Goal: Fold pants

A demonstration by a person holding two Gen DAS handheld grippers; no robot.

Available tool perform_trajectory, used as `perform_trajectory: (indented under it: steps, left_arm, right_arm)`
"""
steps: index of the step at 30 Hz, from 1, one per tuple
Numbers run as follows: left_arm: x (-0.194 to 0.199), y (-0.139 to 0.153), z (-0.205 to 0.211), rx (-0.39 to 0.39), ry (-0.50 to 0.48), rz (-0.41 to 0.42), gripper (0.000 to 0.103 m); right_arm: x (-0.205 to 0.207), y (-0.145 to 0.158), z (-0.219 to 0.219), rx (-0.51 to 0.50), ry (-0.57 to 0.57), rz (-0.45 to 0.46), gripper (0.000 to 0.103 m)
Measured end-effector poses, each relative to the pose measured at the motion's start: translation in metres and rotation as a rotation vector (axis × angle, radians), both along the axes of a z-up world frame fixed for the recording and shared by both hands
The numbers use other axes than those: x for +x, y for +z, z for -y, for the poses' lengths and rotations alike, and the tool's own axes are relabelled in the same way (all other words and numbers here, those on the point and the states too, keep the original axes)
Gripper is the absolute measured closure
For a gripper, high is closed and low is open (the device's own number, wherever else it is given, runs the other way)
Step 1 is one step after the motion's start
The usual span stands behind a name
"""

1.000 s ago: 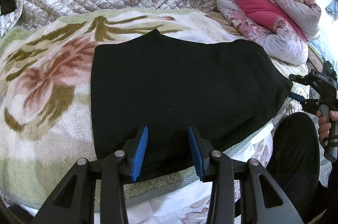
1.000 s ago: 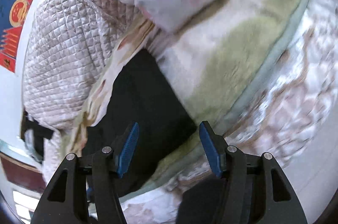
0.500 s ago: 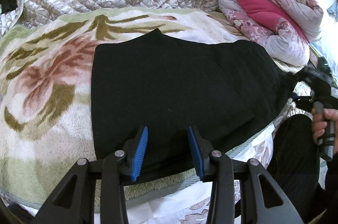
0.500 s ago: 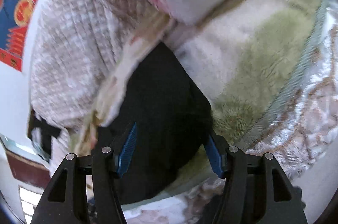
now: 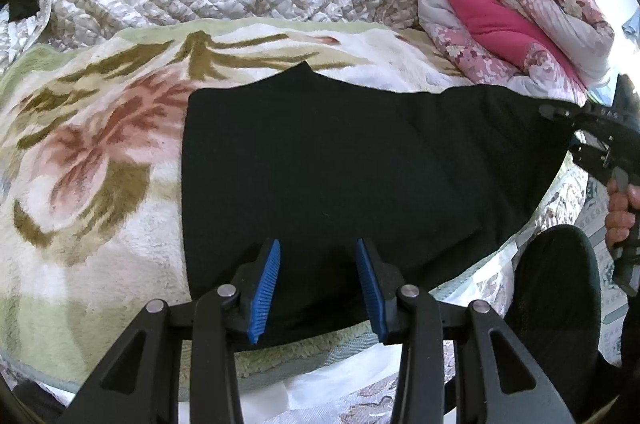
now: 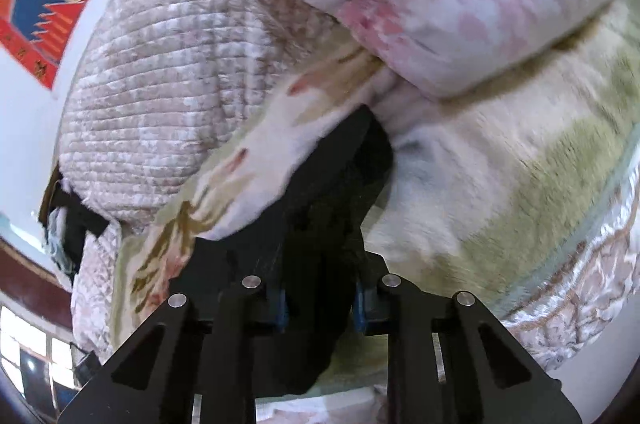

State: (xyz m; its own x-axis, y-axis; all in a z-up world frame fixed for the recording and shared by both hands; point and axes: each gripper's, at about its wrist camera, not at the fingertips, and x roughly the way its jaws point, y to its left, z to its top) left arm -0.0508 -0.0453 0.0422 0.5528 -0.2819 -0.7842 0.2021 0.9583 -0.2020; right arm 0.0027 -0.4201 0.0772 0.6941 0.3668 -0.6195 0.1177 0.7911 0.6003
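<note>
Left wrist view: black pants lie flat on the floral blanket near its front edge, already doubled lengthwise as far as I can judge, one leg over the other. Left gripper hovers over the near hem, jaws apart, holding nothing. Right gripper has clamped the pants' right end, cloth bunched between the blue pads. Pink quilt roll sits at the far right corner. Likely left to do: carry that end across for the crosswise fold, then smooth.
</note>
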Motion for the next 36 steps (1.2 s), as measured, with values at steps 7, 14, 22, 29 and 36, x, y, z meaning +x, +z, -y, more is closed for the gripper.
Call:
perform_trajectory:
  steps: [7, 14, 22, 29, 36]
  left_arm:
    - [-0.002, 0.011, -0.023, -0.023, 0.055, 0.036, 0.061]
    - [-0.004, 0.007, -0.058, -0.043, 0.14, 0.029, 0.061]
    - [-0.012, -0.001, -0.086, -0.054, 0.21, 0.015, 0.061]
    - [-0.018, -0.006, -0.102, -0.062, 0.248, 0.006, 0.061]
    - [-0.021, -0.005, -0.11, -0.068, 0.264, 0.009, 0.061]
  right_arm:
    - [0.015, 0.041, -0.056, -0.051, 0.145, 0.093, 0.08]
    - [0.019, 0.061, -0.132, -0.107, 0.344, 0.151, 0.08]
    - [0.018, 0.01, -0.248, -0.193, 0.657, 0.069, 0.08]
    - [0.004, -0.025, -0.287, -0.302, 0.748, 0.015, 0.08]
    - [-0.006, -0.031, -0.301, -0.381, 0.769, 0.03, 0.08]
